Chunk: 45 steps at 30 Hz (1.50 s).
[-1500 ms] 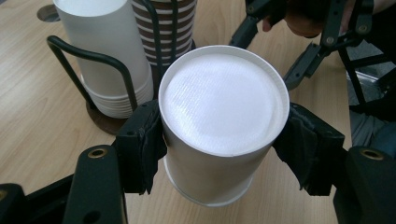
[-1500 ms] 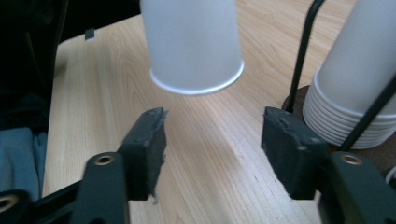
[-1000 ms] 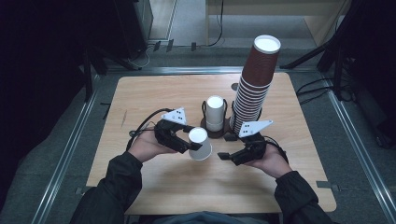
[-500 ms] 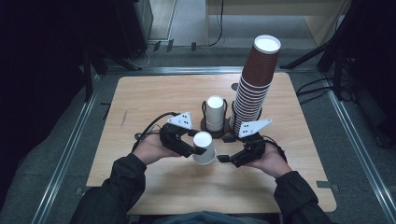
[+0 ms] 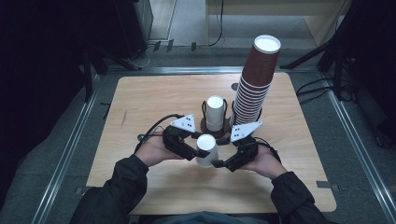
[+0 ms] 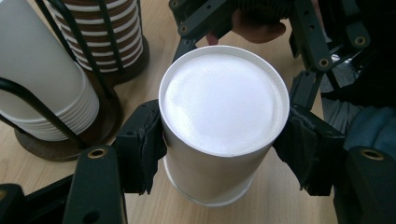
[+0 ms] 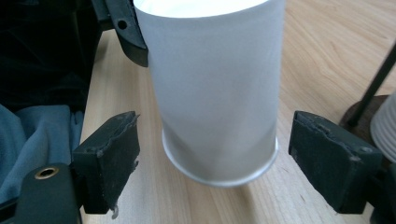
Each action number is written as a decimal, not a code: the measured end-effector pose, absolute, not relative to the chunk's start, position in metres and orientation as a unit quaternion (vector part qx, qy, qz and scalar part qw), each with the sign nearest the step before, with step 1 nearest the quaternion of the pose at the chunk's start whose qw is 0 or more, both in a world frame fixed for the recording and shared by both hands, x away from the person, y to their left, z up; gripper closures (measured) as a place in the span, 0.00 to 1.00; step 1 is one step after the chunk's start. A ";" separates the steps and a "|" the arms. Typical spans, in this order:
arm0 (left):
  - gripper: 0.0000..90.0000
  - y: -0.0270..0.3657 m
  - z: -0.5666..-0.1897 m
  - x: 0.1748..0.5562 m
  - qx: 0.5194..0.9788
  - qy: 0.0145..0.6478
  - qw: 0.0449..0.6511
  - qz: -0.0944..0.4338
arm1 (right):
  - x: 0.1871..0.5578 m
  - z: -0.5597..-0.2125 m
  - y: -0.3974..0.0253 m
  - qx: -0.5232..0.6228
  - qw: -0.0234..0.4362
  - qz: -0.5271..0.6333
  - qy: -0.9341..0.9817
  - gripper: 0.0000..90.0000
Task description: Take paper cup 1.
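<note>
Since 1 s ago both hands have drifted a bit toward the table's middle and nearer each other; the cup has gone w/ them, and the right gripper has closed in on it from the side. Looks like a handover or a two-handed pull-apart is being set up, not done yet.

L to R: left gripper (image 5: pixel 190 148) has its jaws pressed on the white cup (image 5: pixel 206 150), pads squeezing the upper wall on both sides, as the left gripper view shows (image 6: pixel 223 116). Cup is upside down, closed base up, open rim low and tilted, just above or barely at the tabletop (image 5: pixel 140 98) – can't tell which. Right gripper (image 5: pixel 223 163) sits just beside the cup's lower part; in the right gripper view its jaws stand wide, one each side of the rim end (image 7: pixel 219 93), neither pad touching.

Around: white cup stack in a wire holder (image 5: pixel 215 113) directly behind the held cup, close. Right of it, tall brown cup stack (image 5: pixel 254 81) in its own holder. Both near the grippers' far side, so any lift forward risks clipping the wire frames. Right jaws need to close squarely; the tilted cup may slip or crush.
</note>
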<state>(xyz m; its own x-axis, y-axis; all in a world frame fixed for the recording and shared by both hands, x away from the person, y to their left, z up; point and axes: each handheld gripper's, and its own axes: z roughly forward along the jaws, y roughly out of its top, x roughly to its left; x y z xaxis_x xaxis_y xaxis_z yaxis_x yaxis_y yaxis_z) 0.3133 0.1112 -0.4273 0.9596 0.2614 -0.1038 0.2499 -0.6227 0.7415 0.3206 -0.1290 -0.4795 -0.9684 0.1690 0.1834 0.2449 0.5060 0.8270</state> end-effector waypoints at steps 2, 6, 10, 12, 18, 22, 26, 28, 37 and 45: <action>0.38 0.110 -0.428 0.313 0.902 0.138 0.410 0.006 | 0.320 -0.480 -0.125 -0.120 0.038 -0.482 -0.867 0.18; 0.38 0.106 -0.428 0.311 0.903 0.133 0.408 0.002 | 0.320 -0.480 -0.120 -0.118 0.036 -0.483 -0.867 0.18; 0.38 0.103 -0.429 0.310 0.904 0.128 0.408 0.001 | 0.320 -0.481 -0.116 -0.116 0.036 -0.481 -0.868 0.18; 0.38 0.102 -0.429 0.309 0.905 0.126 0.407 0.000 | 0.320 -0.481 -0.114 -0.116 0.040 -0.481 -0.868 0.18; 0.38 0.100 -0.428 0.307 0.905 0.123 0.408 0.000 | 0.320 -0.483 -0.113 -0.115 0.043 -0.477 -0.870 0.18; 0.38 0.100 -0.428 0.307 0.905 0.121 0.408 0.001 | 0.321 -0.483 -0.113 -0.112 0.044 -0.478 -0.870 0.21; 0.38 0.100 -0.428 0.307 0.906 0.121 0.407 0.003 | 0.320 -0.482 -0.114 -0.105 0.045 -0.479 -0.871 0.26; 0.38 0.100 -0.428 0.307 0.906 0.120 0.405 0.003 | 0.319 -0.482 -0.114 -0.102 0.046 -0.478 -0.871 0.27; 0.38 0.100 -0.430 0.309 0.908 0.132 0.398 0.001 | 0.319 -0.483 -0.114 -0.095 0.028 -0.474 -0.875 0.31; 0.19 0.104 -0.428 0.312 0.893 0.161 0.420 0.001 | 0.322 -0.482 -0.119 -0.108 0.022 -0.482 -0.869 0.32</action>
<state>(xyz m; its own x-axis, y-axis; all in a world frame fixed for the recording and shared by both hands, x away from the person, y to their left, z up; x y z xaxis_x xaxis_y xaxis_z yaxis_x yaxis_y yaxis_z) 0.3122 0.1042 -0.4281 0.9481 0.2883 -0.1345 0.2874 -0.5949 0.7506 0.3220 -0.1193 -0.4816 -0.9758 0.1662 0.1418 0.2083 0.5121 0.8333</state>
